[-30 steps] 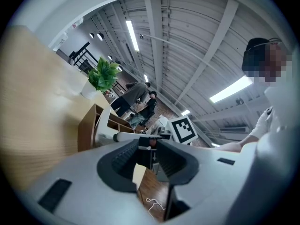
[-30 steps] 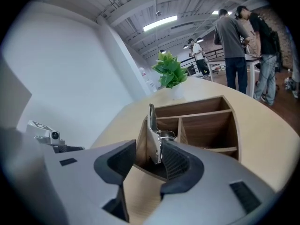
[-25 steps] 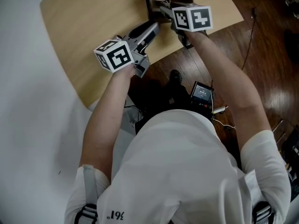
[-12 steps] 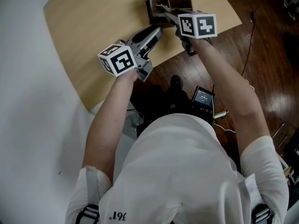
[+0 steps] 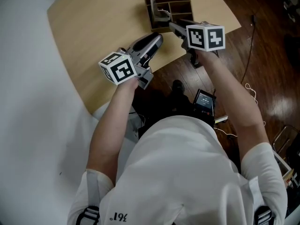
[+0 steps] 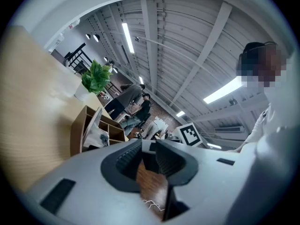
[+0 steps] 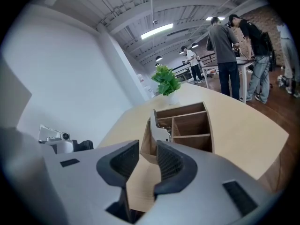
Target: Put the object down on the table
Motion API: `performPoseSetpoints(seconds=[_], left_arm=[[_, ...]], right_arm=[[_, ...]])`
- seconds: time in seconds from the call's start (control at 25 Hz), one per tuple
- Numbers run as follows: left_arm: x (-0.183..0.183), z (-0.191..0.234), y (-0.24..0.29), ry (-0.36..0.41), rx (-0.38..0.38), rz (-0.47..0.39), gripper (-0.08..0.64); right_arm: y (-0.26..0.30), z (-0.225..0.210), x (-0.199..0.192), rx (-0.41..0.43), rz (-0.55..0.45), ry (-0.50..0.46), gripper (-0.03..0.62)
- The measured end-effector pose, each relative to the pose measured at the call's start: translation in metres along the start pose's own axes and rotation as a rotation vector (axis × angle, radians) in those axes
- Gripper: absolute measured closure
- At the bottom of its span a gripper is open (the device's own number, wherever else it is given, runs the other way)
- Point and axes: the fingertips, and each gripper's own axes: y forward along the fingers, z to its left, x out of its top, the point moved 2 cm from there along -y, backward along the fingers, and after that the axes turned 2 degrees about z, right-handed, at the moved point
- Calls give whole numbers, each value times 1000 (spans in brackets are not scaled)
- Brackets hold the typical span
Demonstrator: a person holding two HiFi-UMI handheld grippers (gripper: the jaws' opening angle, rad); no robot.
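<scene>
The silvery metal object (image 7: 157,124) is shown standing in the left compartment of the wooden organiser (image 7: 194,124) on the table (image 5: 93,27). The right gripper (image 7: 147,150) is seen released, its jaws just narrowed slightly with nothing between them. The left gripper (image 6: 149,154) is likewise held unclenched and empty.

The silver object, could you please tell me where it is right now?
In the right gripper view, the silver object stands in the left end of the organiser on the table, with the plant behind it.
</scene>
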Motion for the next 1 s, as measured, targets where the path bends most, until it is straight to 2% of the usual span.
performPoseSetpoints(seconds=[0.04, 0.12, 0.16, 0.52, 1.0], left_arm=[[-1, 0, -1, 8, 4, 4, 469], [-1, 3, -3, 19, 17, -1, 560], [0, 6, -4, 20, 22, -4, 560], [-10, -15, -21, 89, 43, 53, 560], [-5, -66, -49, 123, 5, 15, 560]], right_arm=[[-3, 0, -2, 1, 1, 2, 505], [-4, -1, -3, 2, 4, 3, 566], [-4, -1, -4, 5, 5, 3, 591], [-30, 19, -7, 33, -12, -1, 591], [-79, 52, -8, 97, -72, -16, 591]])
